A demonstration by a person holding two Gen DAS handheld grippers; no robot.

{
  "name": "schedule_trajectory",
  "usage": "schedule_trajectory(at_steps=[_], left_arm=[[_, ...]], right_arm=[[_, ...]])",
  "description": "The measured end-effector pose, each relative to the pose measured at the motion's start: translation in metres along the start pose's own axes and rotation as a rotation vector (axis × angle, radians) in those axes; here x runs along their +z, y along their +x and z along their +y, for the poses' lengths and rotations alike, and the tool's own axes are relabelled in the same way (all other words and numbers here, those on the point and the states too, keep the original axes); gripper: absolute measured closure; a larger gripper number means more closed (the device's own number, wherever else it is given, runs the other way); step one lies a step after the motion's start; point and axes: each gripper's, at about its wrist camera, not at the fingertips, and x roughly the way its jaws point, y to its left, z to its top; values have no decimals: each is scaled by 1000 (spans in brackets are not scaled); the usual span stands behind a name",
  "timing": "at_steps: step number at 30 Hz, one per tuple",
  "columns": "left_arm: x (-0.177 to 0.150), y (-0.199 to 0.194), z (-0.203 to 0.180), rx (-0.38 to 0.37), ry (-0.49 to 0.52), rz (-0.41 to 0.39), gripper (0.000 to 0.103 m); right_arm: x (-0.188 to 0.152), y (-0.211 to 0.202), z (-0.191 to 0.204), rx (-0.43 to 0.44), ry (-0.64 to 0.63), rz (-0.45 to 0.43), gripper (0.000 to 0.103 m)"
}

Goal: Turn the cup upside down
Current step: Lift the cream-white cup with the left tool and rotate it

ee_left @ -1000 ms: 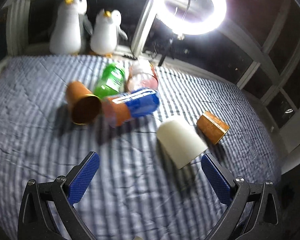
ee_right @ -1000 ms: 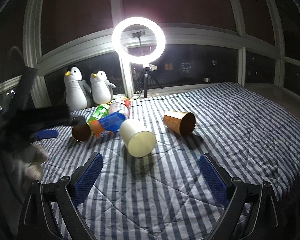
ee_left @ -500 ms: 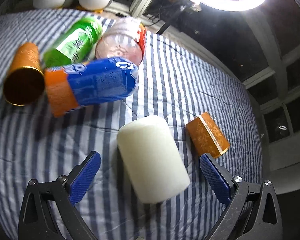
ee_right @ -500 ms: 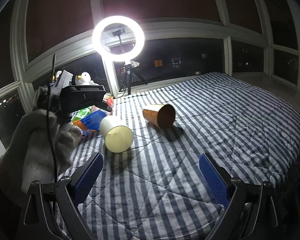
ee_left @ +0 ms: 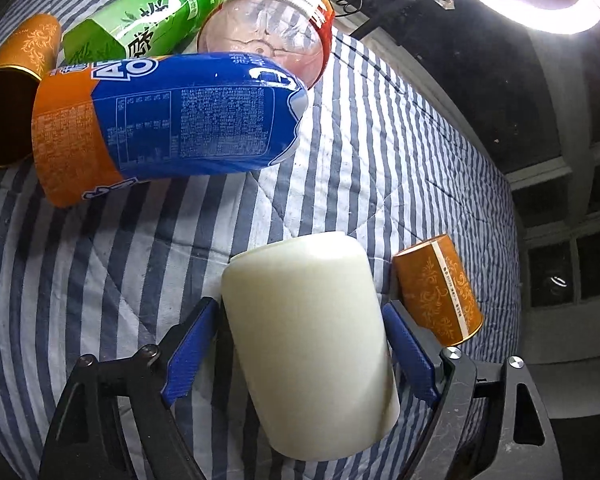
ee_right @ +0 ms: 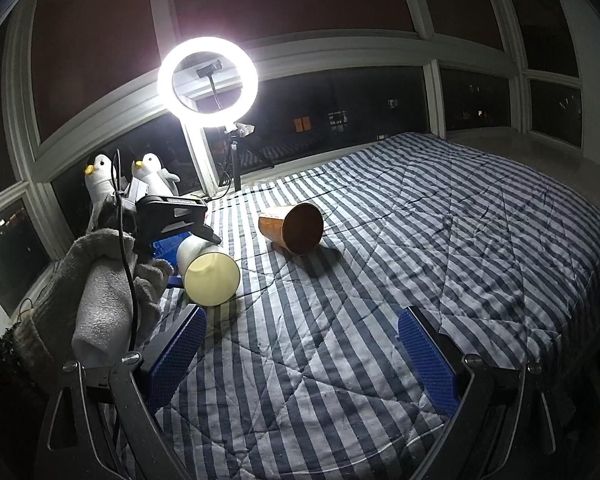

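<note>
A cream cup (ee_left: 308,344) lies on its side on the striped bed cover, its mouth toward the right wrist camera (ee_right: 210,276). My left gripper (ee_left: 296,344) straddles the cup, one blue finger on each side. The jaws are open, with a small gap showing at the right pad (ee_left: 408,356). In the right wrist view the left gripper (ee_right: 168,216) sits over the cup, held by a gloved hand. My right gripper (ee_right: 300,364) is open and empty, low over the near part of the bed.
An orange paper cup (ee_left: 440,292) lies just right of the cream cup, also seen in the right wrist view (ee_right: 294,228). A blue-orange bottle (ee_left: 172,120), a green bottle (ee_left: 148,12), a clear bottle (ee_left: 268,28) and another orange cup (ee_left: 12,80) lie behind. A ring light (ee_right: 208,80) and penguin toys (ee_right: 152,172) stand at the window.
My left gripper has moved forward and down, so the cream cup now sits between its fingers, and the jaws have narrowed around it. The right gripper has turned a little right.
</note>
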Motion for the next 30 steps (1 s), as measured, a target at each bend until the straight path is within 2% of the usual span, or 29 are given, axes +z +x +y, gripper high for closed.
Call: schedule_trajectory(at_steps=[6,12,20,30], left_arm=[[0,0,4,-15,-17,-13,22],[-15,-34,23,-18,-30,-50,22],[-40,-82,88,-59,-150,-88,22],[-71,-130,181,-117,-318,-126,22]], right_arm=[[-2,0,2,3,-1,4,8],[-1,-1,2,5,3,1,8],[-3,-1,16,36,-10,4,8],[-7,1,53,100,-77,15,8]])
